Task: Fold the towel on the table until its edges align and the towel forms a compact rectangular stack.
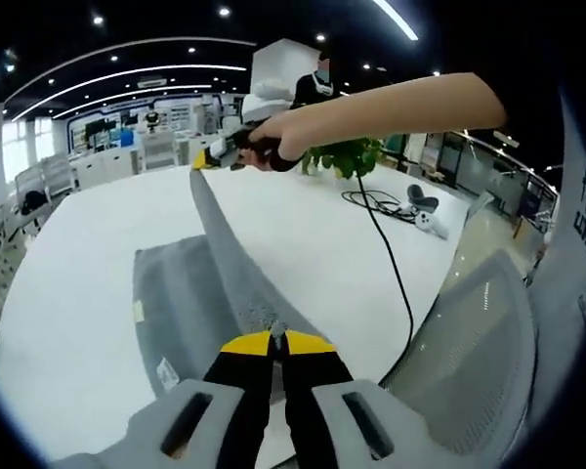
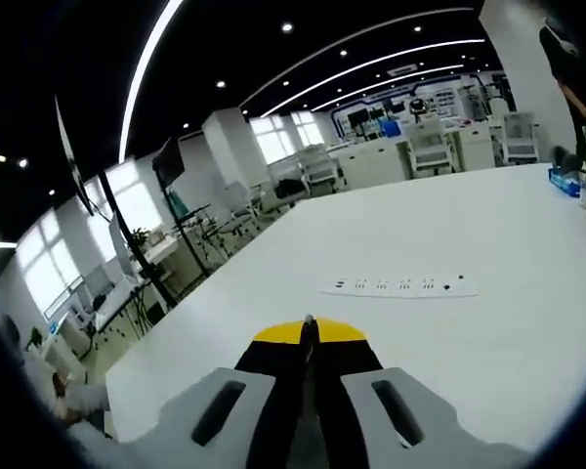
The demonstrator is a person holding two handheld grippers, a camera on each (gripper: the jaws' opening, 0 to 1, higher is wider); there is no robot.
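- Nearest in the left gripper view, the left gripper (image 1: pixel 277 342) has its yellow-tipped jaws pressed together on an edge of the grey towel (image 1: pixel 190 303), pinching the cloth right at the tips.
- Just beyond those tips, the held edge rises as a taut narrow band (image 1: pixel 220 244) running away toward the far side of the table.
- Part of the towel lies flat on the white table (image 1: pixel 88 293) to the left of the band, with small labels showing along its near edge.
- A grey mesh chair (image 1: pixel 479 362) stands at the table's edge to the right, and a black cable (image 1: pixel 391 264) trails across the tabletop from the far side.
- At the far end of the band, the right gripper (image 1: pixel 207 159), held in a person's hand (image 1: pixel 273 137), appears to pinch the other end of the same edge.
- In the right gripper view the jaws stand closed, with a thin sliver of cloth between the tips, so that gripper looks clamped on the towel too.
- Farther off in that view lie a white power strip (image 2: pixel 400 286) on the bare tabletop and rows of desks behind.
- Judging by this, the fold is mid-way: one edge is lifted and stretched between both grippers, but it is not yet laid over, so aligning edges and making a compact stack remain.
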